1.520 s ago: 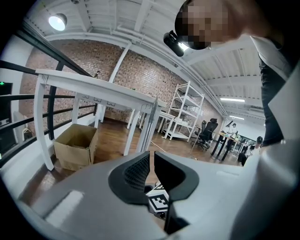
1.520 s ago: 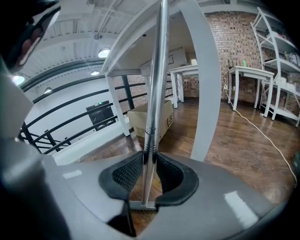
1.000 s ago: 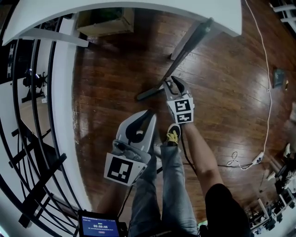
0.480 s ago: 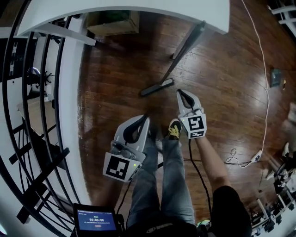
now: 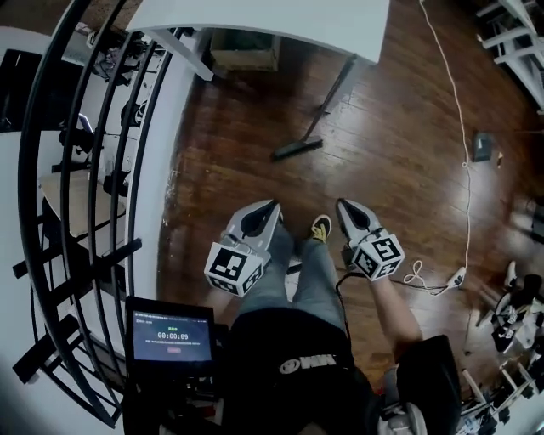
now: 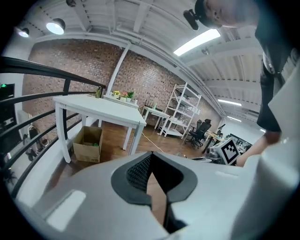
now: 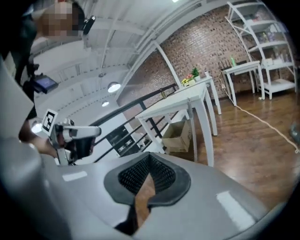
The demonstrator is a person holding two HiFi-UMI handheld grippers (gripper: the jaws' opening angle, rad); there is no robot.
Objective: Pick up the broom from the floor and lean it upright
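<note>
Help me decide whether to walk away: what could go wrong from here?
The broom leans at a slant, head on glossy floor; it might slide and fall. It seems to rest only against the table, so a bump could tip it. A cable crosses the floor at right: a trip hazard.

Bare wood floor (image 5: 382, 170) is stretching wide open on the near side of the white table (image 5: 280, 21), so there's loads of room. The broom (image 5: 299, 146) is sitting by the table's front leg (image 5: 338, 83), and a cardboard box (image 5: 244, 49) is filling space underneath. Black railing (image 5: 76, 310) is walling off the table's left, and a white cable (image 5: 463, 144) is trailing past its right.
</note>
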